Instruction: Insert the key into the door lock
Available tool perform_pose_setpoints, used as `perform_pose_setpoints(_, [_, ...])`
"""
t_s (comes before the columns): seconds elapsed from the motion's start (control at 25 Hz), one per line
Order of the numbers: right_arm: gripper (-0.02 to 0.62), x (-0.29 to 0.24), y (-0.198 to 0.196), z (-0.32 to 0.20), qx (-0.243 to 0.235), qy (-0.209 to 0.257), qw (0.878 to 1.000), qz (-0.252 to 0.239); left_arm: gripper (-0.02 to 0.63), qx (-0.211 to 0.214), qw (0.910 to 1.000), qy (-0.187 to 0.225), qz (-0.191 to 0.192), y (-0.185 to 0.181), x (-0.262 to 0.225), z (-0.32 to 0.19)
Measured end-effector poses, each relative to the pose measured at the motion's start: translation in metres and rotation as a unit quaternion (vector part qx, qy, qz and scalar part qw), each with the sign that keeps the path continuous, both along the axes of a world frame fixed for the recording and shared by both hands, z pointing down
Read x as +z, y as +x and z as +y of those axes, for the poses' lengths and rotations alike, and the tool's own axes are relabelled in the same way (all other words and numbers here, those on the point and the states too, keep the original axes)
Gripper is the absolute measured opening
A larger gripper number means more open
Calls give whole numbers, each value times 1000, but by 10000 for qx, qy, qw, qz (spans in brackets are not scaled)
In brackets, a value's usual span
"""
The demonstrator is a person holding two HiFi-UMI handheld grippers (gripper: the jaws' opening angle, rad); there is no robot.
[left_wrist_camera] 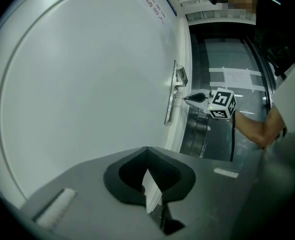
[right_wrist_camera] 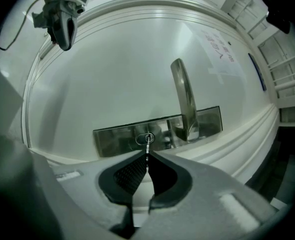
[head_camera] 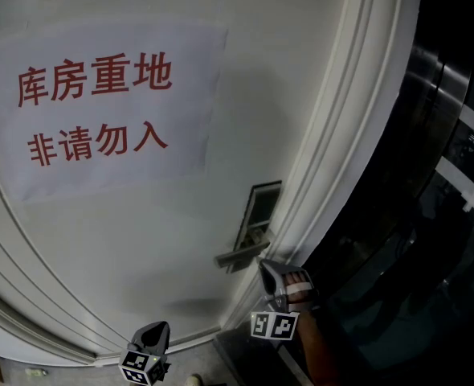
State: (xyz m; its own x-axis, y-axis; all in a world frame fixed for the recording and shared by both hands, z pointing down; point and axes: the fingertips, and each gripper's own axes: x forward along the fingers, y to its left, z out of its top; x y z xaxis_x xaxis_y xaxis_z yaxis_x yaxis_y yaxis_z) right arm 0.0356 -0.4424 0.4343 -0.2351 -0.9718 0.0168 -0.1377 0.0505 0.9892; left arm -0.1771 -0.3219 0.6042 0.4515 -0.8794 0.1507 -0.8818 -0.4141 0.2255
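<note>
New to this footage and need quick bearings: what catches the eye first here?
First, the paper sign with big red characters on the white door, upper left in the head view. Then the right gripper, shut on a key whose tip meets the keyhole in the steel lock plate, beside the lever handle.

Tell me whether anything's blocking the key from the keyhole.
Nothing visible is. The key, pinched in the right gripper, has its tip at the keyhole in the metal lock plate. The lever handle sits off to one side of it, and the left gripper hangs well away.
</note>
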Motion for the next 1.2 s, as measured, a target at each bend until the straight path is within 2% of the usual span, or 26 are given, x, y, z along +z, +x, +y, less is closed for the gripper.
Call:
perform_pose_setpoints(0.84, [12,-3,-2,-4,557,88,9975,419,2,-54,9999,-24,123,-6,3,2])
perform_pose_setpoints(1.2, [12,-2,-9,-5,469,124,9981,374,2,-55,9999,-19,145,-9,2,2])
